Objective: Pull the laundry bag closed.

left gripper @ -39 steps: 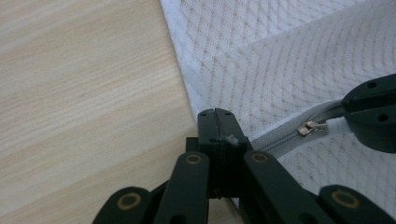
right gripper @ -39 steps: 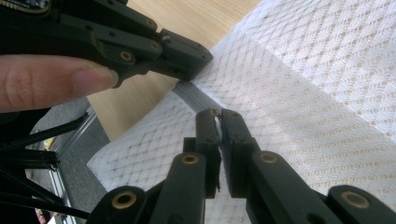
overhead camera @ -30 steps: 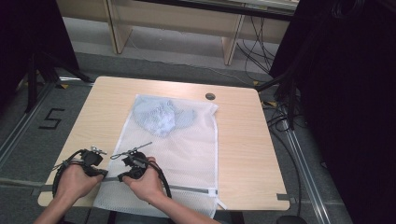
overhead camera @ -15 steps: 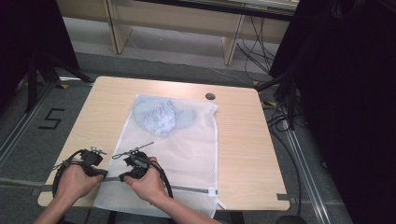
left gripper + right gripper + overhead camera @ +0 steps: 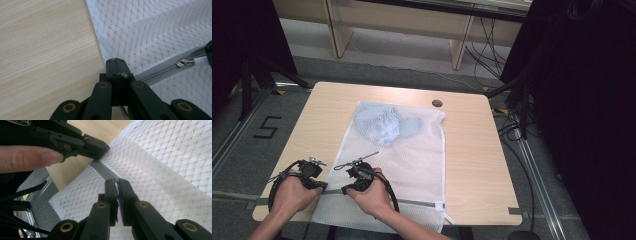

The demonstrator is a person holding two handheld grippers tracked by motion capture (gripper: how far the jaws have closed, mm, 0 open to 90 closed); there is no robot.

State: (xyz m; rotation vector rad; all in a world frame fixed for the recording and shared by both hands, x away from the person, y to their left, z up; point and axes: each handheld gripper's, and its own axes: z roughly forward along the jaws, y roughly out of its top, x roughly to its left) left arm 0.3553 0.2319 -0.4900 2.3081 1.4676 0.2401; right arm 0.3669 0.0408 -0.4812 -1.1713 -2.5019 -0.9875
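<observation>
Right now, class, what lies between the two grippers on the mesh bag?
In the left gripper view, a short run of grey zipper with its metal slider lies between the left gripper and the right gripper.

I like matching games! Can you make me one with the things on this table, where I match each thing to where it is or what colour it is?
Things:
1. mesh bag
2. blue cloth
3. zipper
4. left gripper

Descriptions:
A. grey
B. clamped on the bag's edge at the zipper's end
C. white, flat on the table
D. inside the bag, at its far end

Pairs: 1-C, 2-D, 3-A, 4-B
</observation>
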